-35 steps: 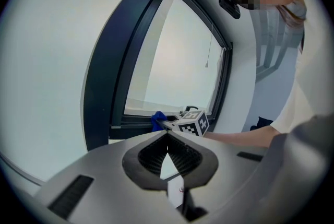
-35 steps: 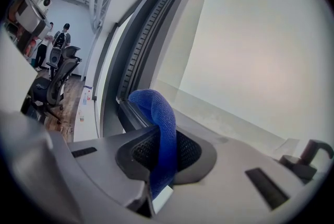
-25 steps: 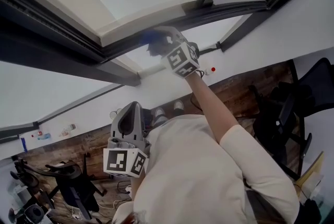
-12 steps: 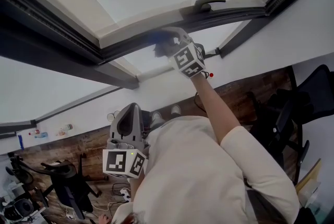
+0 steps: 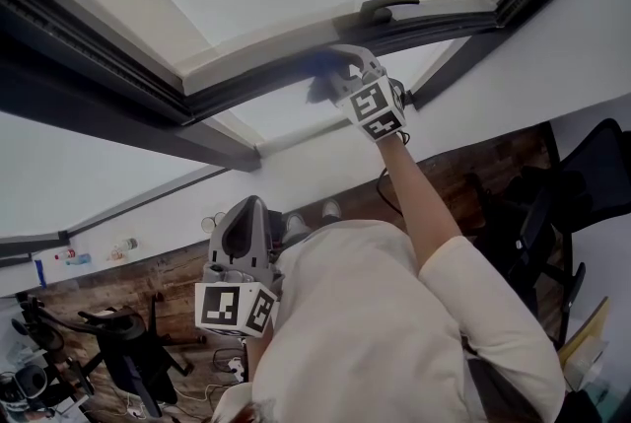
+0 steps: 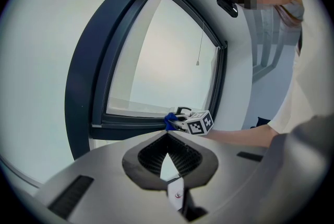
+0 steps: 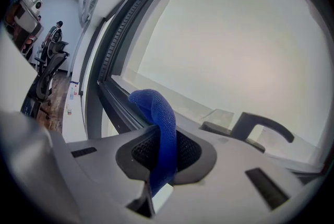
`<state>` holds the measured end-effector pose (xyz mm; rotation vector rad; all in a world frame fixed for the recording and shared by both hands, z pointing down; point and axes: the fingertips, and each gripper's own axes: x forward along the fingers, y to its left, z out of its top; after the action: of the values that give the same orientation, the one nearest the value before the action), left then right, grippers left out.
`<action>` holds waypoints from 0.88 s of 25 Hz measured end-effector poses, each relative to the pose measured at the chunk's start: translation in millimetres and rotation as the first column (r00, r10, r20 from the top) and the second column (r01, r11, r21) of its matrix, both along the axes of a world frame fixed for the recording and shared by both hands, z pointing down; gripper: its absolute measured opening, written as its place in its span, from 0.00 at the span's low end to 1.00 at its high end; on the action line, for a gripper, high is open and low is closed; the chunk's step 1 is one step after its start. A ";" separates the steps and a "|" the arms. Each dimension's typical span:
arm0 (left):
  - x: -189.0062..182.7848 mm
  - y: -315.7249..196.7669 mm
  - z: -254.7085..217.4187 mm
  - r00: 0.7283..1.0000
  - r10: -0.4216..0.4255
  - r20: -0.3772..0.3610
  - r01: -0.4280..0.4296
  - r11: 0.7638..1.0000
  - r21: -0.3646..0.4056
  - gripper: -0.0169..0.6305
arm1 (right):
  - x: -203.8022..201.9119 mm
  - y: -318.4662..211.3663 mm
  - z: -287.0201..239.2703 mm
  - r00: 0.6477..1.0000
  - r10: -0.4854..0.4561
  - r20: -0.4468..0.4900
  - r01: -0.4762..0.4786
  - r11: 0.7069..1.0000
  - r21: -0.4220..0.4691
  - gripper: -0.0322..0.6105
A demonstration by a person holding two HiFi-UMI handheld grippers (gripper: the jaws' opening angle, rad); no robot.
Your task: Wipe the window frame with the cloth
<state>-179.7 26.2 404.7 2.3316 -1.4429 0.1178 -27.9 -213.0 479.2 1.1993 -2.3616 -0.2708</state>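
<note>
Cloth [image 7: 158, 108] pinched in right gripper [image 7: 163, 151] jaws, blurred in head view.

Blurred blue cloth [image 5: 320, 66] against window frame [image 5: 246, 87], frame ends cut off by picture edges

R gripper [image 5: 340, 78]: cloth [image 5: 317, 68] at tip, on frame [image 5: 237, 94]; handle [image 5: 387, 7] just beyond. L gripper [image 5: 245, 219]: low, well apart.

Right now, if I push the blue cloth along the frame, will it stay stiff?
Probably not: the blue cloth curls limply above the right gripper, whose jaws pinch it. It looks thin and light, so it should fold against the window frame. Its textured weave likely resists slipping.
</note>
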 end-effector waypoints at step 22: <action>-4.1 7.5 0.6 1.000 -0.029 -0.001 0.029 1.000 0.000 0.04 | 84.6 -13.1 -0.7 0.986 0.162 0.037 -0.162 0.987 -0.002 0.12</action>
<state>-183.8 33.8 405.4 2.3098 -1.4755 0.1090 56.7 -226.1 478.5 1.3989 -2.2789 -0.1965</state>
